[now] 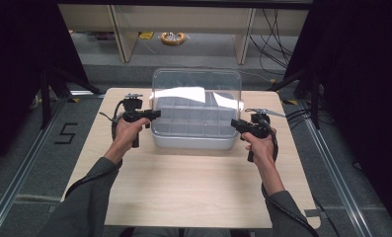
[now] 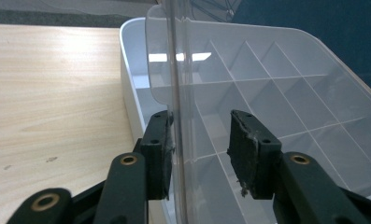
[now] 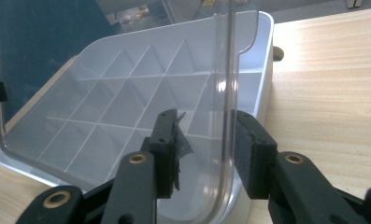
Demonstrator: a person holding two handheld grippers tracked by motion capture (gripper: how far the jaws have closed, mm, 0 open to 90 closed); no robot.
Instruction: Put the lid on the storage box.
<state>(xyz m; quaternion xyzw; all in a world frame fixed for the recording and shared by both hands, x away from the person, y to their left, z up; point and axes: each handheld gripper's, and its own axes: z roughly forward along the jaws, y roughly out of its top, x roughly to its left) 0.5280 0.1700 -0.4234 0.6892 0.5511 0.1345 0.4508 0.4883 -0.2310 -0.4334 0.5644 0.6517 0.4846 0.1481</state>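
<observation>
1. Table (image 1: 183,192) of pale wood carries the compartment box (image 1: 193,140) at its far middle, lid side toward us.
2. Clear lid (image 1: 196,94) stands raised, nearly upright; we judge both claws flank its side edges to steady or swing it.
3. Our left gripper (image 2: 199,151) straddles the lid's left edge: one pad touches the plastic, the other stands apart, so it gapes without clamping.
4. Our right gripper (image 3: 211,149) likewise gapes around the right edge.
5. Gripper views reveal the pad gaps and the box's empty dividers; the high view gives the symmetric hand placement.
</observation>
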